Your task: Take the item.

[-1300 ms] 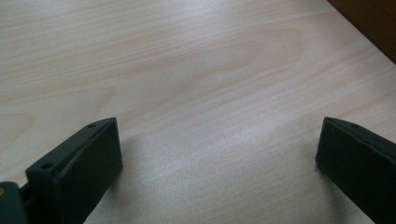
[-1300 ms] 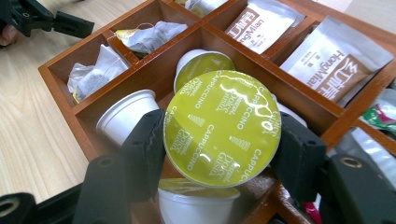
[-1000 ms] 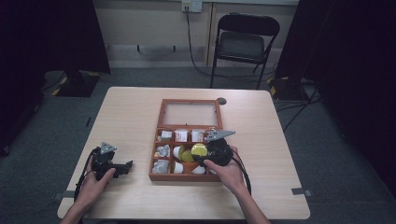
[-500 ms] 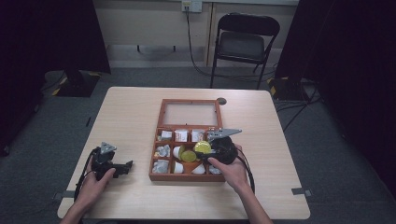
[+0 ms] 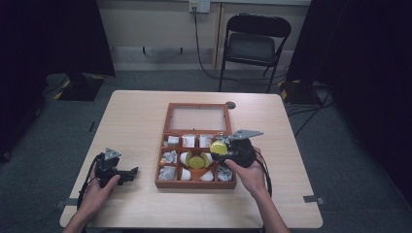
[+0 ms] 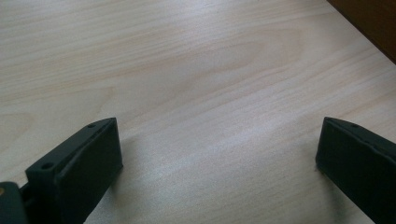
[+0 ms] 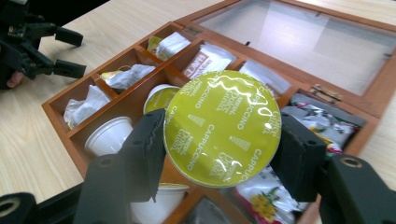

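The round capsule (image 7: pixel 223 128) clamped between the black jaws of the right tool (image 7: pixel 219 154) has a glossy yellow-green foil lid printed in white with "CAPPUCCINO" along the rim and smaller brand lettering too fine to read for certain; in the high view the capsule (image 5: pixel 218 147) sits just above the right-hand middle of the wooden box (image 5: pixel 196 183). The box is reddish-brown wood, split into small square compartments, with a glass-paned lid (image 5: pixel 197 118) folded open flat on its far side, joined by brass hinges (image 7: pixel 325 92). Inside the box, the centre compartment holds another yellow-lidded capsule (image 5: pixel 196 161), and white plastic capsules (image 7: pixel 109 135) lie on their sides in the near row. Crinkled foil and paper sachets (image 7: pixel 127 74) fill the box's left and far compartments, one with a red-brown label (image 7: pixel 201 62) whose writing is illegible; a flowered packet (image 7: pixel 322 122) lies at the box's right side. Well to the left of the box, the left tool (image 5: pixel 130 173) rests on the pale, wood-grained counter (image 5: pixel 131 121), its jaws wide apart with nothing between them. A black folding chair (image 5: pixel 254 44) stands beyond the counter, behind the box.
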A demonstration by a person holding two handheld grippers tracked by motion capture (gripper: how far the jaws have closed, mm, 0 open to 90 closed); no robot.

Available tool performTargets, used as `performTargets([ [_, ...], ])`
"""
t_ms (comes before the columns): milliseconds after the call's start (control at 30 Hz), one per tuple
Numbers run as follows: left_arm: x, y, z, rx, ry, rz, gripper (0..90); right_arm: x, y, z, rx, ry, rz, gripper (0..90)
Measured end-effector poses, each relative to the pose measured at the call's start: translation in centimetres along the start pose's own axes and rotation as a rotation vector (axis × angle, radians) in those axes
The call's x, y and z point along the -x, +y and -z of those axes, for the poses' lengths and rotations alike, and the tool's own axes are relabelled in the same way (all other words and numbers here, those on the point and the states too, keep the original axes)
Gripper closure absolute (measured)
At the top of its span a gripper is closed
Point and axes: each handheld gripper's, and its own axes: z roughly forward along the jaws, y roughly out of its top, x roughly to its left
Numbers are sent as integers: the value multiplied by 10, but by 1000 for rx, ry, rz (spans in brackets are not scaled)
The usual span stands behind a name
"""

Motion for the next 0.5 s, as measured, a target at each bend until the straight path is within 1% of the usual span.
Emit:
performTargets([
  [233, 0, 0, 0, 0, 0, 0, 0, 11, 0, 12, 24, -19, -28, 404],
  [333, 0, 0, 0, 0, -1, 0, 0, 15, 0, 16, 30, -24, -28, 404],
  [500, 0, 0, 0, 1, 0, 2, 0, 22, 0, 24, 50, -40, -45, 404],
])
